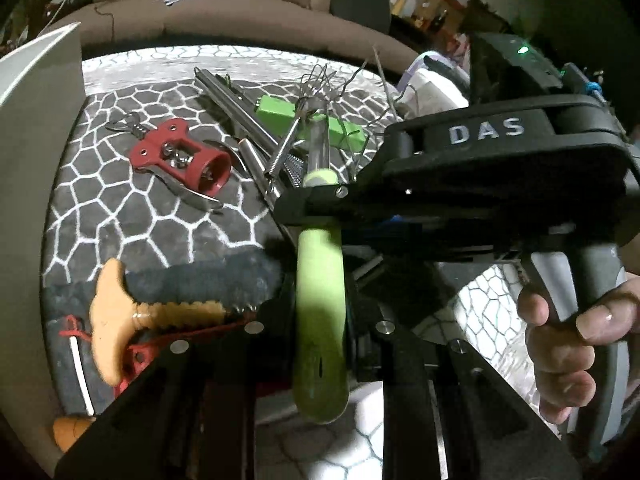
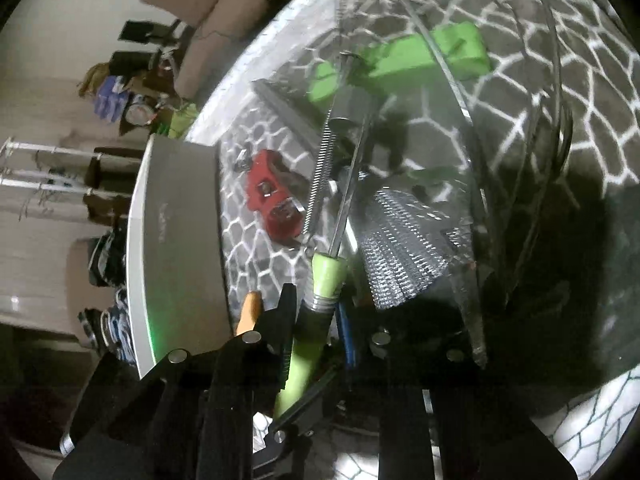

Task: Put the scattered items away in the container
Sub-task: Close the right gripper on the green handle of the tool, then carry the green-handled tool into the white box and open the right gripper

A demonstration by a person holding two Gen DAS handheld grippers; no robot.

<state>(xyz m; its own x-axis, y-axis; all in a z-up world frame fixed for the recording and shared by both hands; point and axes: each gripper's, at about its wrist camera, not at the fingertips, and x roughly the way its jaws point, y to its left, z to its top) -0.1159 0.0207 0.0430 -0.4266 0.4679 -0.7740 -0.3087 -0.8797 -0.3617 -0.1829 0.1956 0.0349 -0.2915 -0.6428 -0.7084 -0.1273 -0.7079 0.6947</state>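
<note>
Your left gripper (image 1: 320, 320) and right gripper (image 2: 316, 344) are both clamped on the whisk's light-green handle (image 1: 318, 320). Only the left view shows your hand (image 1: 568, 344) and red corkscrew (image 1: 180, 160); only the right shows the grater (image 2: 404, 240), beside the white container (image 2: 180, 240).

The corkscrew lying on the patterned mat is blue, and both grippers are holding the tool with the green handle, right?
Not quite: the corkscrew is red, as the left wrist view shows. It does lie on the patterned mat, and both grippers hold the green handle.
</note>
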